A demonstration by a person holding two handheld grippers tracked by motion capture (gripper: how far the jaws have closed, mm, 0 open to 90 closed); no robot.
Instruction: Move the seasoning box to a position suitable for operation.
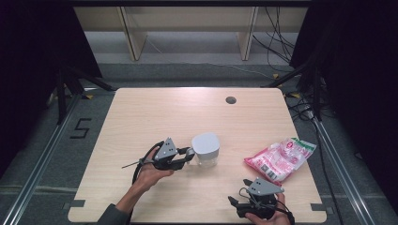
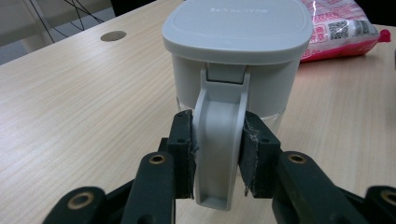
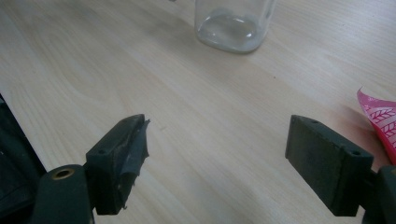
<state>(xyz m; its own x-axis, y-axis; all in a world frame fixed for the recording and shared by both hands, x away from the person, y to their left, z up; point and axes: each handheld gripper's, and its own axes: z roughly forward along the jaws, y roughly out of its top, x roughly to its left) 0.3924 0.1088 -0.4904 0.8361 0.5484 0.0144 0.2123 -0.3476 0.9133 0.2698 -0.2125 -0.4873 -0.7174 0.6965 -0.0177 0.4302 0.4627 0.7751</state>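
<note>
A clear jug with a grey lid point(image 1: 205, 146) stands near the middle of the wooden table point(image 1: 155, 112). My left gripper point(image 1: 187, 155) reaches in from its left and is shut on the jug's grey handle point(image 2: 218, 149), both pads pressing its sides. The lid point(image 2: 237, 27) sits closed on the jug. My right gripper point(image 1: 240, 190) rests near the table's front edge on the right, jaws wide open with nothing between them point(image 3: 217, 163). The jug's glass base point(image 3: 233, 25) stands ahead of it.
A pink and white plastic packet point(image 1: 280, 158) lies right of the jug, just beyond the right gripper; its corner point(image 3: 380, 119) lies beside the right jaw. A round cable hole point(image 1: 230, 100) sits at the table's far side. Bare wood lies left and behind the jug.
</note>
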